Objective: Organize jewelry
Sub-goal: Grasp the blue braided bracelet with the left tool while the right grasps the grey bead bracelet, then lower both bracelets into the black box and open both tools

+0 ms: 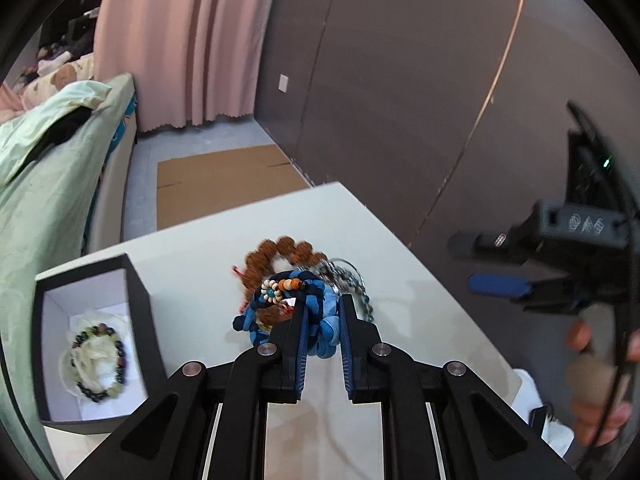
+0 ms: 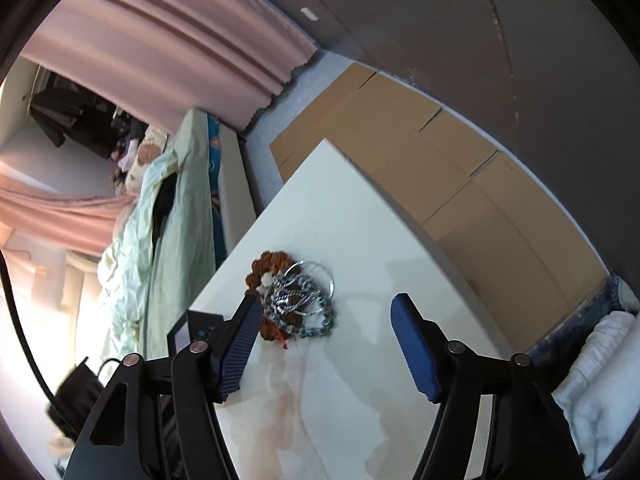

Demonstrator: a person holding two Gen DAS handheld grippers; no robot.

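Note:
In the left wrist view my left gripper is shut on a blue braided bracelet with small coloured beads, at the near edge of a jewelry pile. Behind it lie a brown bead bracelet and silver chains and bangles. An open black box at the left holds a dark and pale bead bracelet. My right gripper hovers at the right. In the right wrist view my right gripper is open and empty, just short of the pile. The box corner shows at the left.
The white table has faint stains near the front. A bed with a green cover stands to the left. Flattened cardboard lies on the floor past the table. A dark wall runs behind.

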